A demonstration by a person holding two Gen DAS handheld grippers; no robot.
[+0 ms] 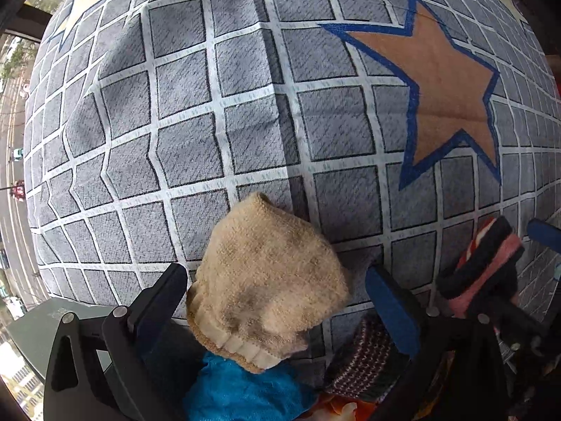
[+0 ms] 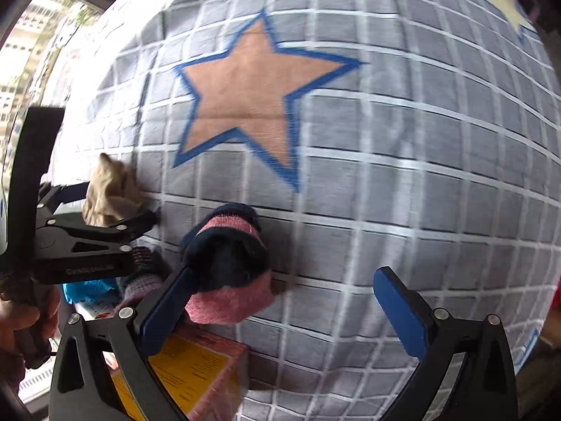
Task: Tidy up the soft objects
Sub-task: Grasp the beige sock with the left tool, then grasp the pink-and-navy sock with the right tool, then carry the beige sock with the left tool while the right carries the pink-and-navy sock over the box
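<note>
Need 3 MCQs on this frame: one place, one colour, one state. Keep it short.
1. Where does the tan sock lie?
A. on the grid cloth
B. in a basket
C. on a chair

2. What colour fills the big star?
A. green
B. orange
C. white

3. How is the right hand-held gripper set?
A. shut on the tan sock
B. out of view
C. open, the pink-and-navy sock beside one finger

Key: 1 A, cloth shows all round the sock; 2 B, orange fill with a blue rim; 3 C, a wide gap shows between its fingers.
</note>
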